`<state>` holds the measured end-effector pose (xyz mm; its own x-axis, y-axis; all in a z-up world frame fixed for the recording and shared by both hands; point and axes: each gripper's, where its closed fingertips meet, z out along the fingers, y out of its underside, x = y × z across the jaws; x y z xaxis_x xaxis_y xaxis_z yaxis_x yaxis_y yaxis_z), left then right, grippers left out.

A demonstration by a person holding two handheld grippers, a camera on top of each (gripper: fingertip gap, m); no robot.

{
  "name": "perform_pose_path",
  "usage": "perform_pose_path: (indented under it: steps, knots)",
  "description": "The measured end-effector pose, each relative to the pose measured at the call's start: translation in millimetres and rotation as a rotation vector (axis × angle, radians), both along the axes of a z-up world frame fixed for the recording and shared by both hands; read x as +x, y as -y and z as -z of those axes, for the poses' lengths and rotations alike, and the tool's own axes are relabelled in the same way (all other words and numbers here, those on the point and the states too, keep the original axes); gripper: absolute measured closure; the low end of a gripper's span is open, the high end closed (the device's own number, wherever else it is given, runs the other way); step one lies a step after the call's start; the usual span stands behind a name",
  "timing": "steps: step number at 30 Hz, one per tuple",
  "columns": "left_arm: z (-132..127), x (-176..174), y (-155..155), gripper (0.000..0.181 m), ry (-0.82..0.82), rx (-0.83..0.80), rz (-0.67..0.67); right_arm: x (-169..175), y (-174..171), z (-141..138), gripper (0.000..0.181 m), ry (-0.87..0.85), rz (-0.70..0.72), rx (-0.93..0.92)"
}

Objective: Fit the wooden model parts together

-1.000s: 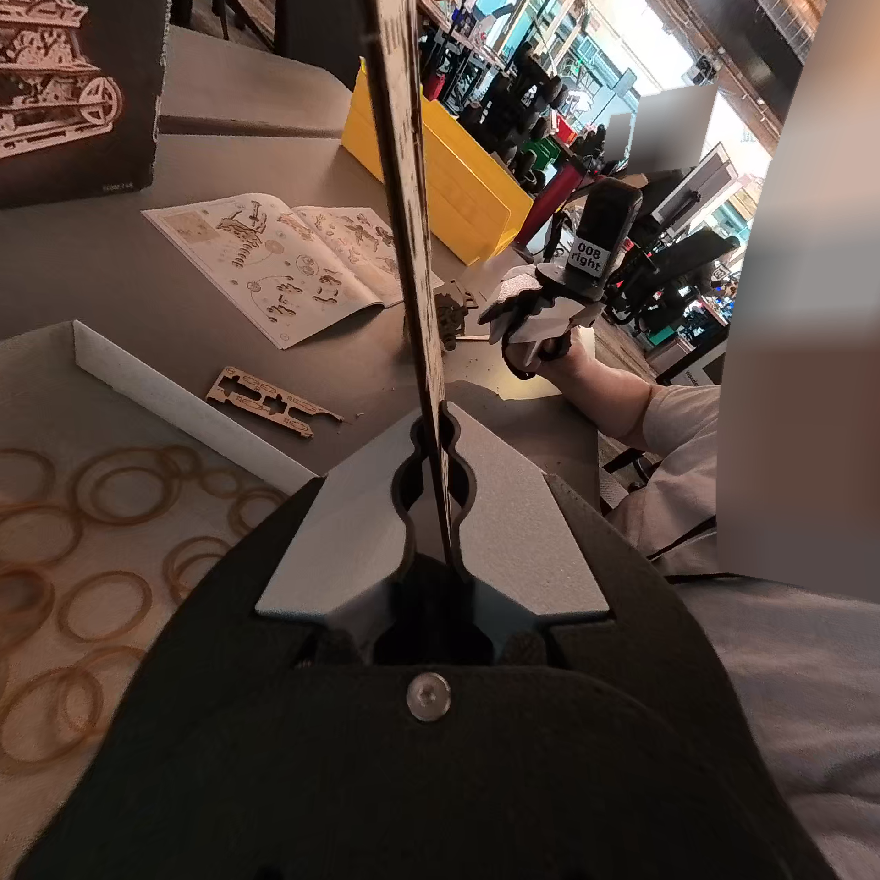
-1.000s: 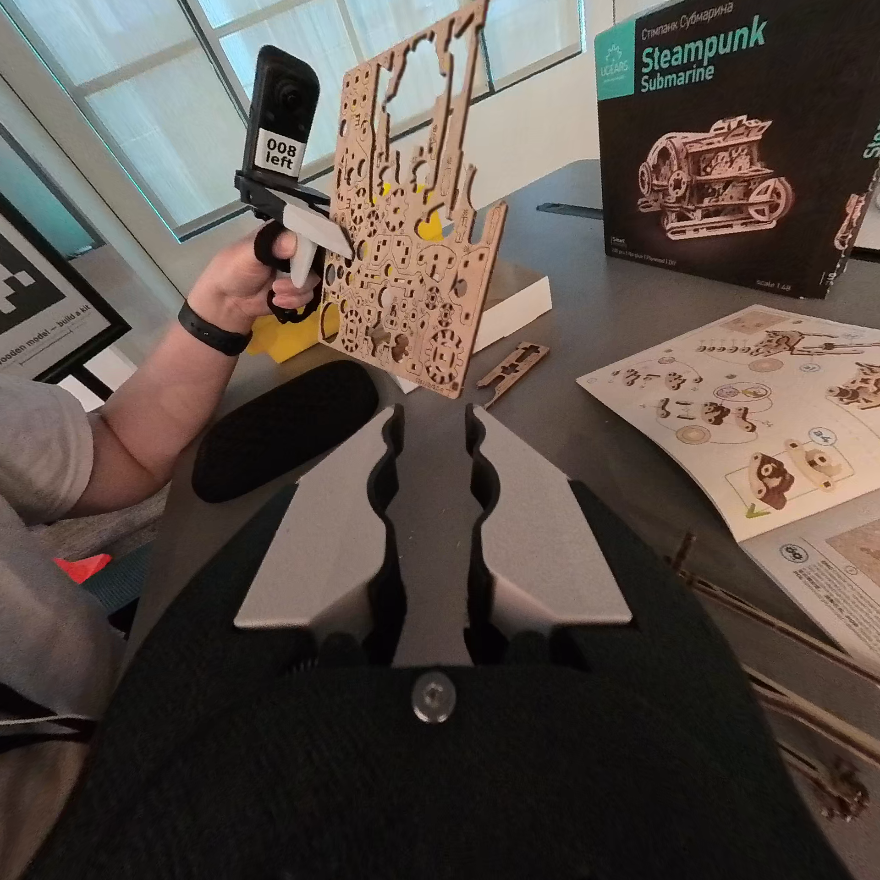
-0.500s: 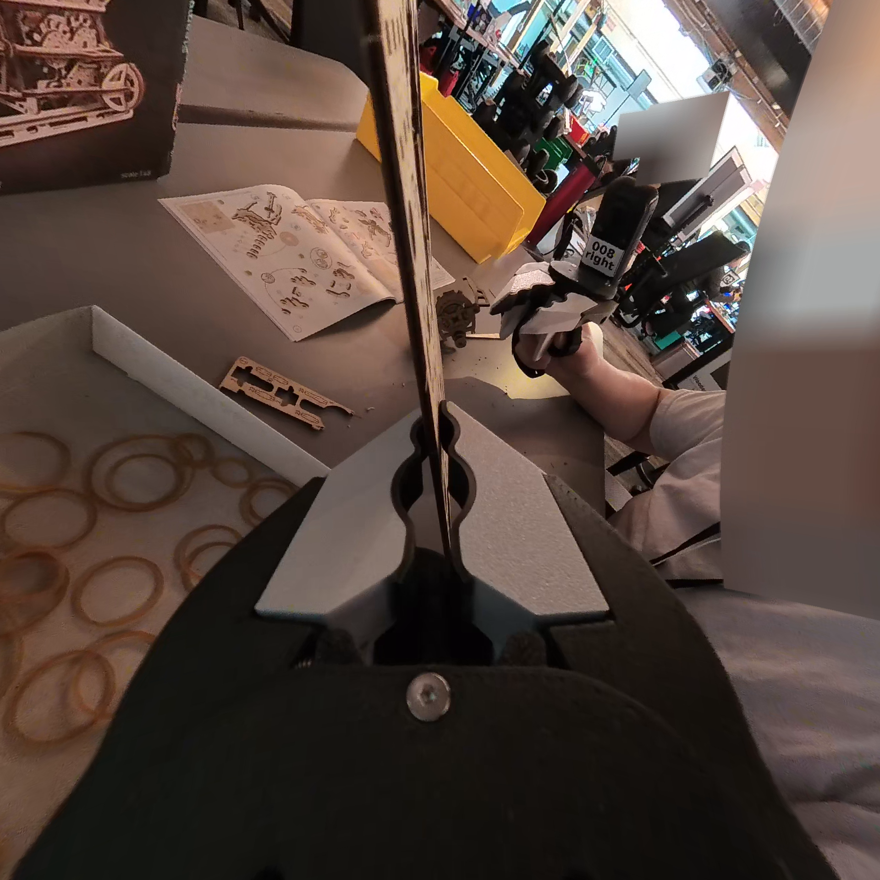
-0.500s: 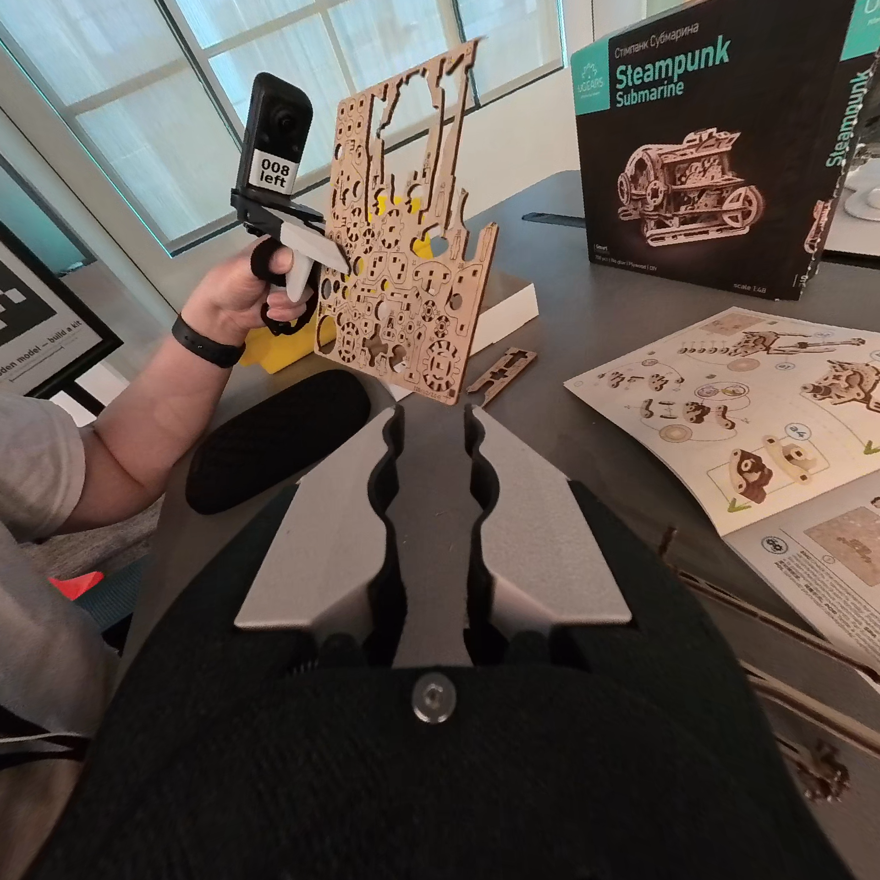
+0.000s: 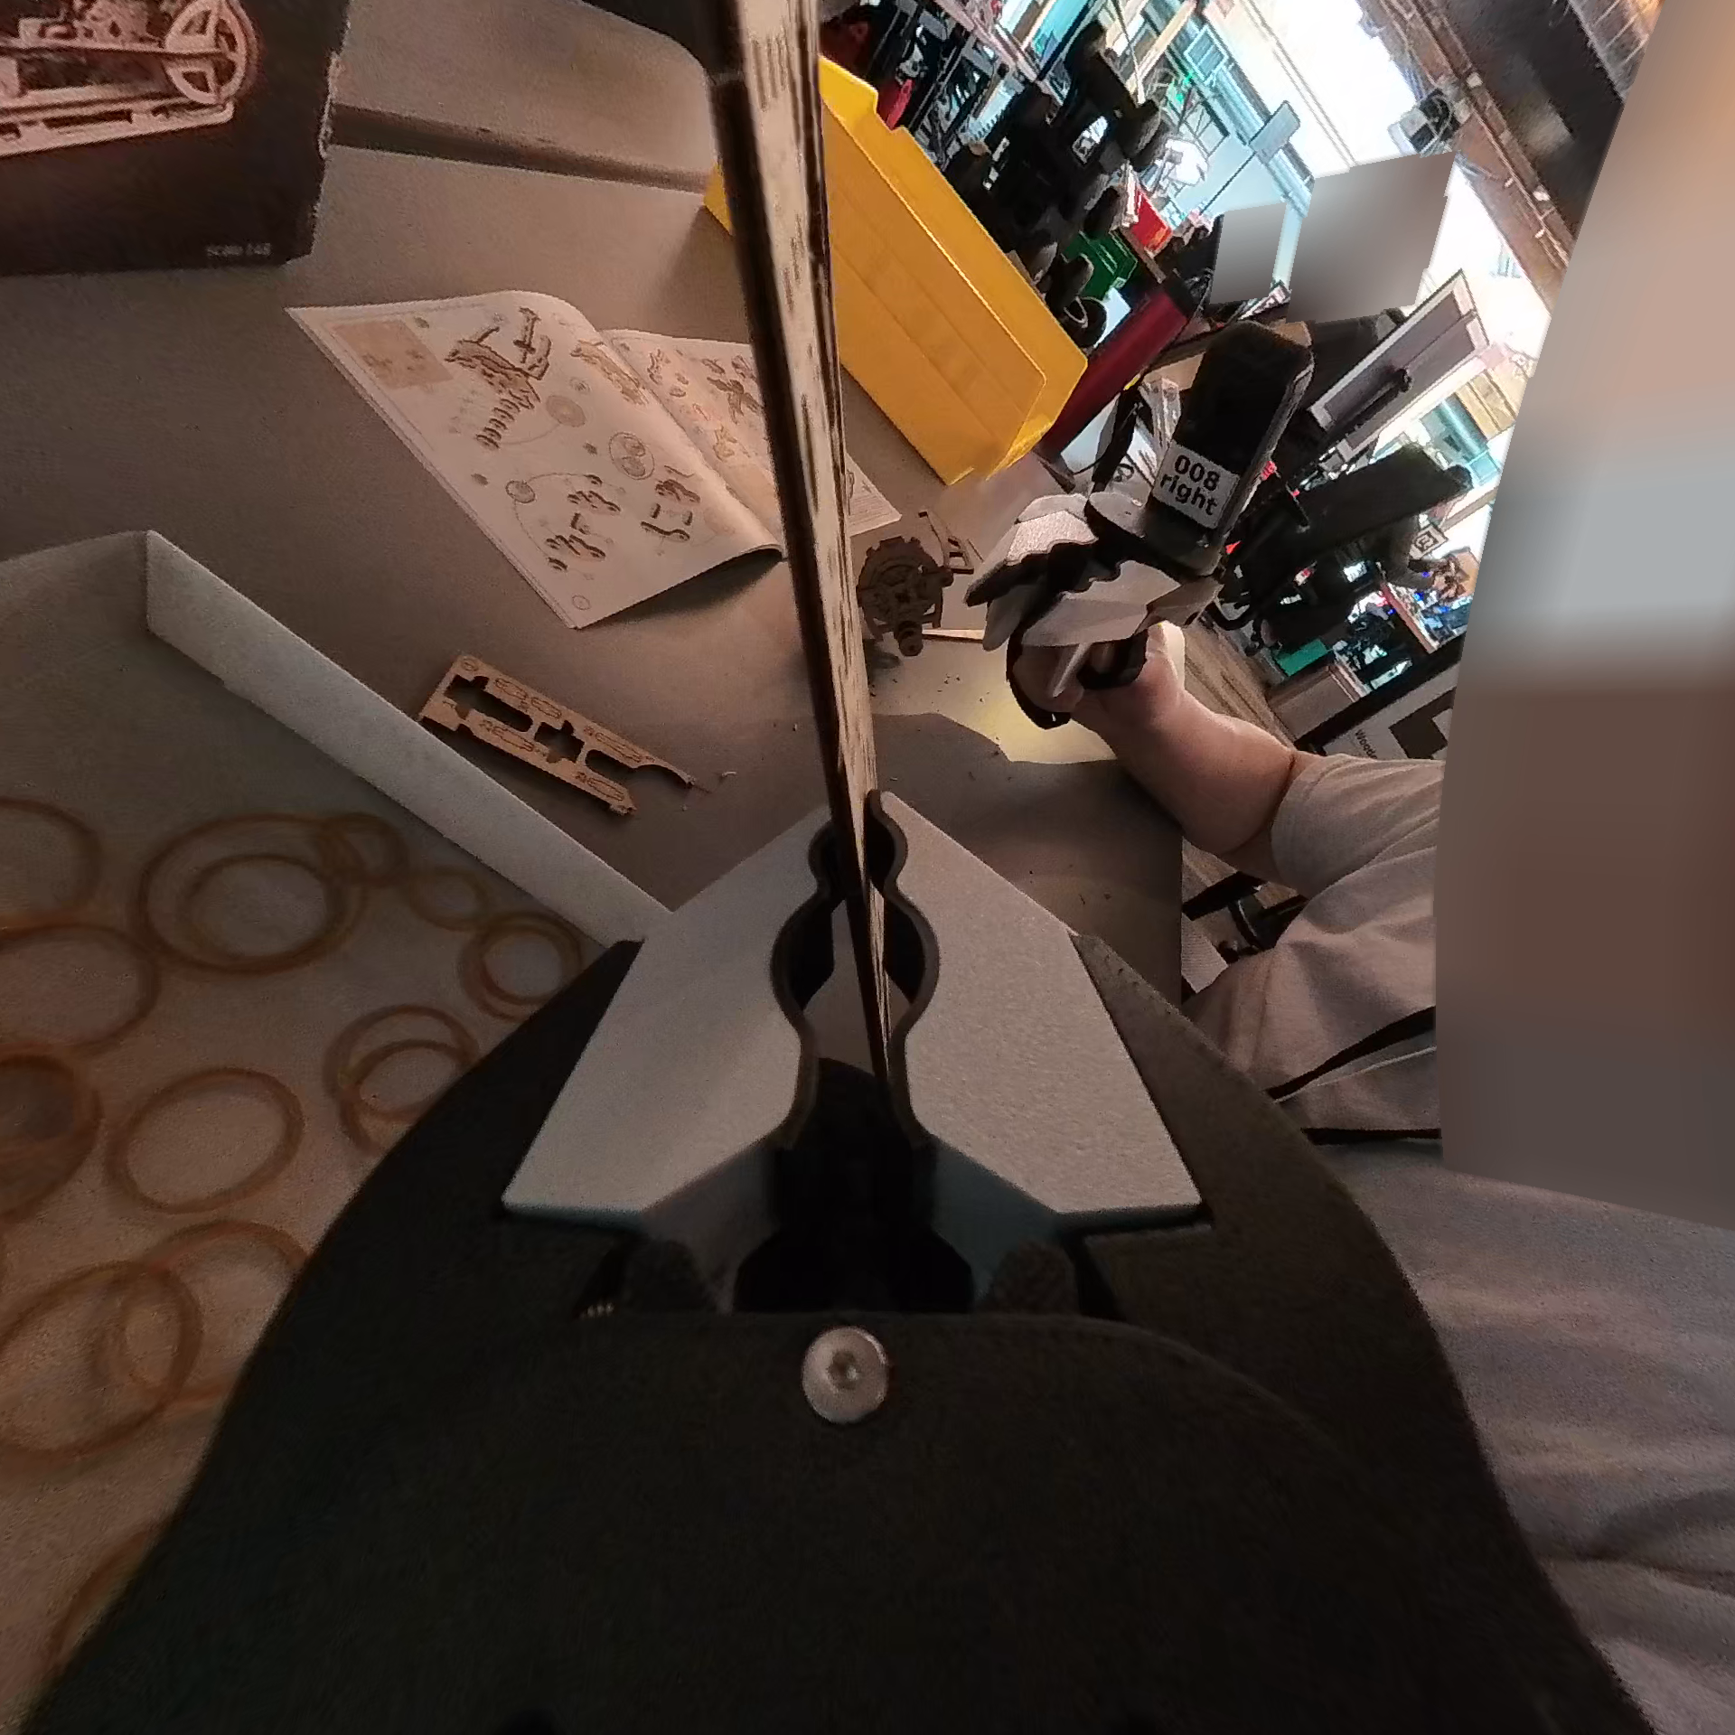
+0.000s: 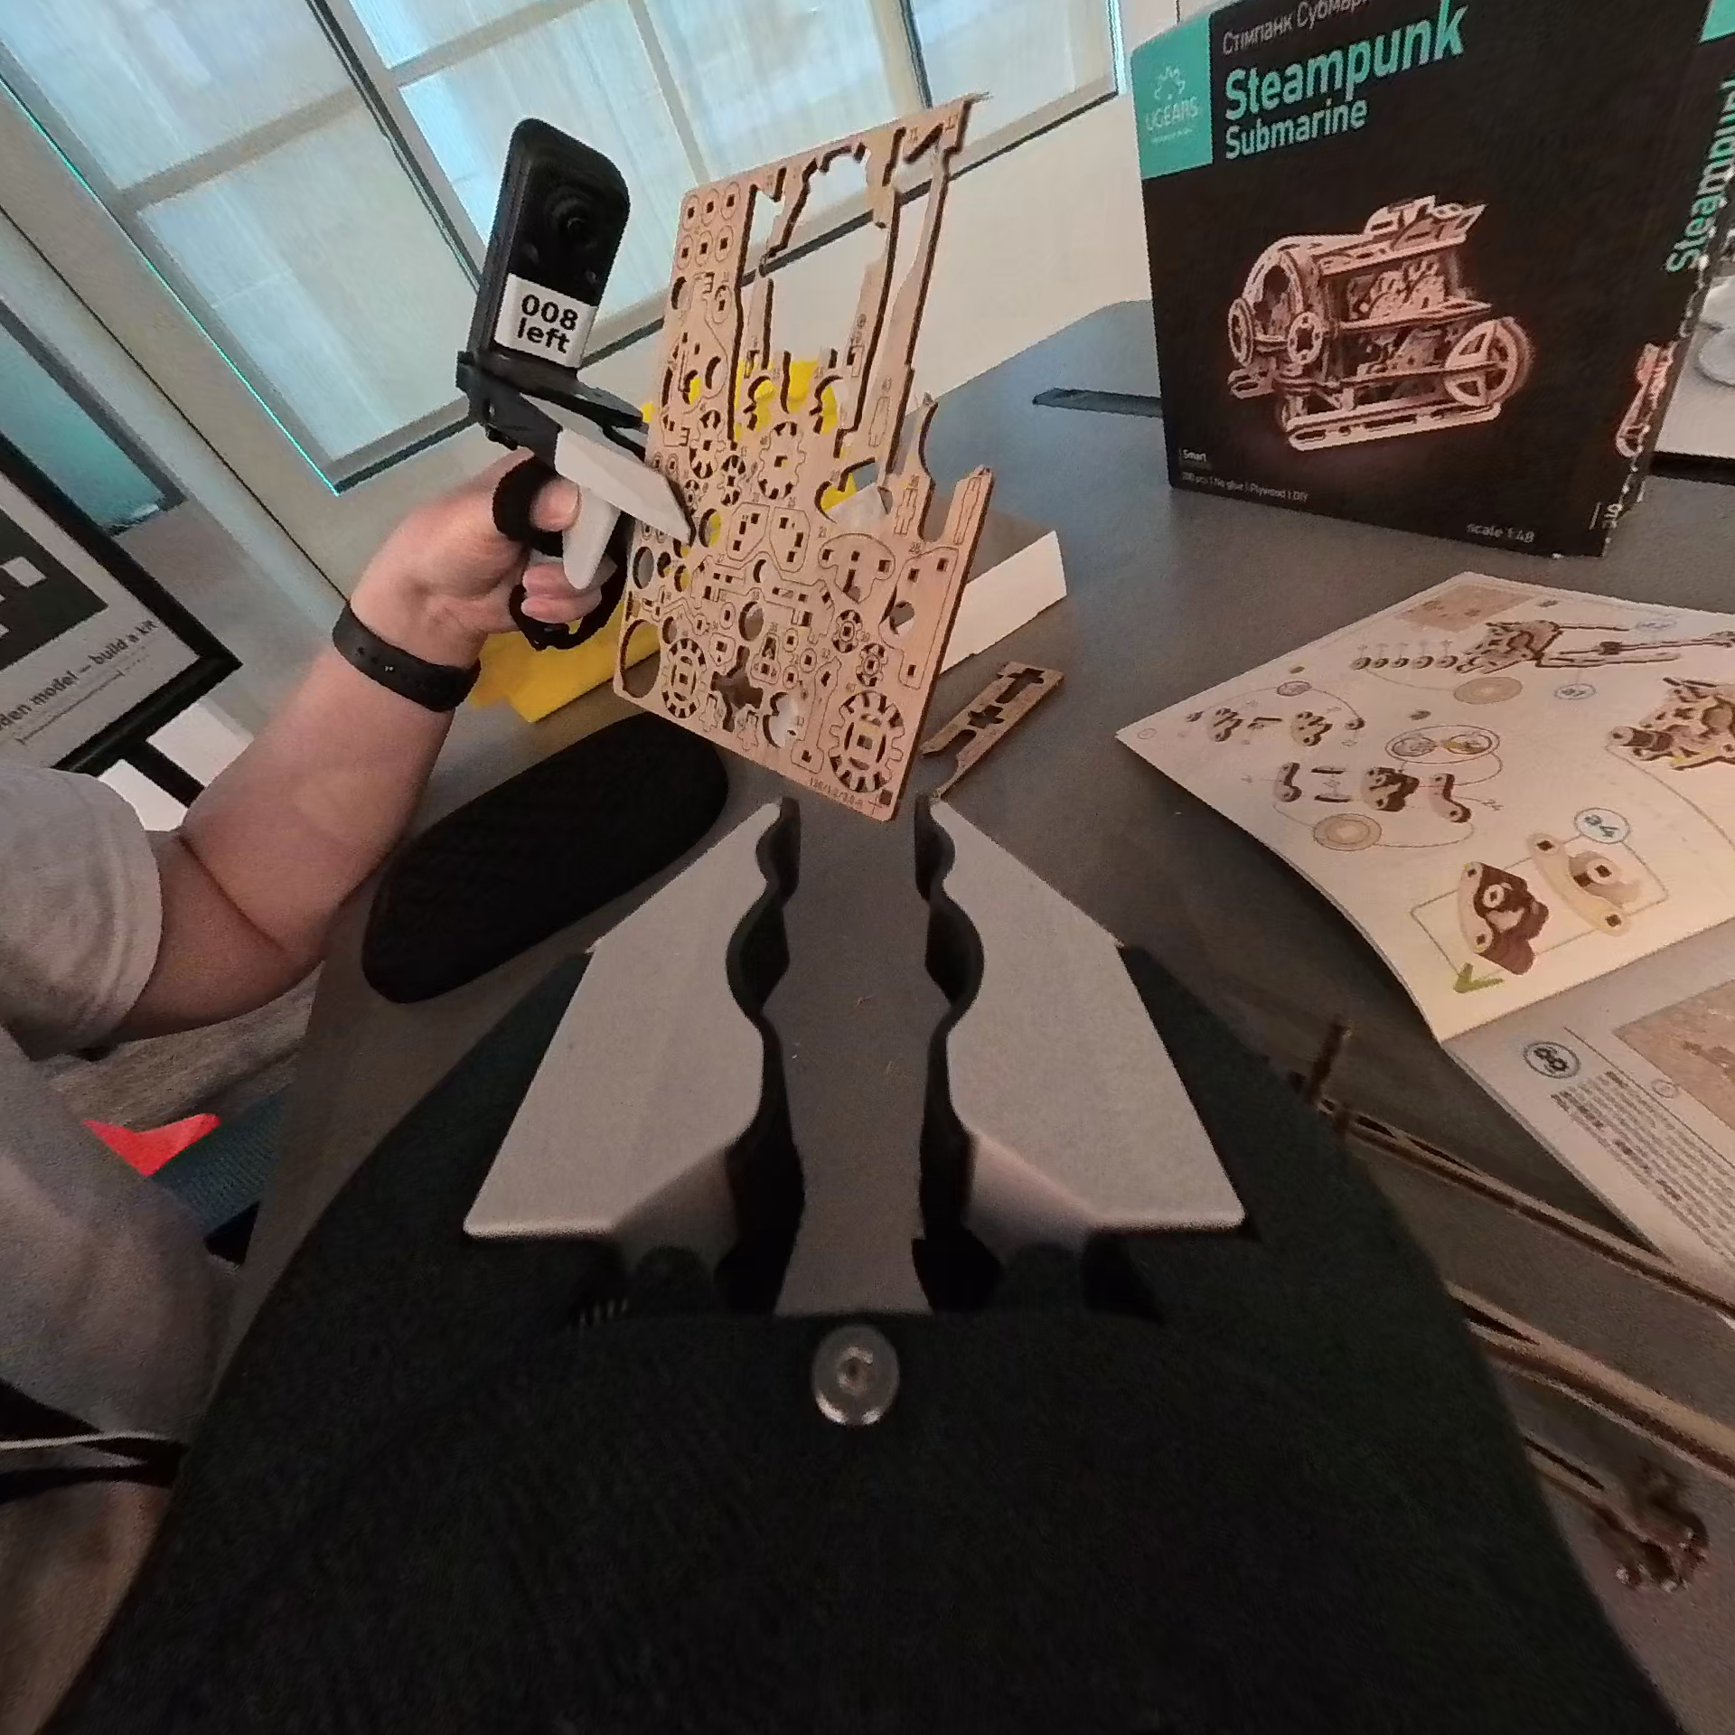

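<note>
The left hand-held gripper is raised above the grey surface, its fingers clamped on the edge of a thin wooden sheet of cut-out model parts. The sheet stands nearly upright in the air, tilted slightly, clear of the surface. A bare forearm with a black wristband slopes up to that gripper. The right hand-held gripper is held low, near the sheet's bottom corner, its fingers apart and empty. Beyond the sheet lie a small wooden strip and a white tray holding rubber bands. An open instruction booklet lies to the right, with a dark model box standing behind it. A yellow bin sits at the far side. A partly built wooden model rests near the right gripper.
</note>
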<state>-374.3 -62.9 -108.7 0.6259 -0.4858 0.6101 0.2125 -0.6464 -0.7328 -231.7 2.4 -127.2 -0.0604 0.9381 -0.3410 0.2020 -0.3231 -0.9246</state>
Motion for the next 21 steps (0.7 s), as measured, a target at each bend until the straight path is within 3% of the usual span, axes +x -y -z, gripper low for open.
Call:
perform_pose_path:
  steps: [21]
  knots:
    - [7.1,6.3,0.4,0.179,-0.004,-0.030,0.029,-0.9,1.6,4.8,0.159,0.019,-0.008,0.002]
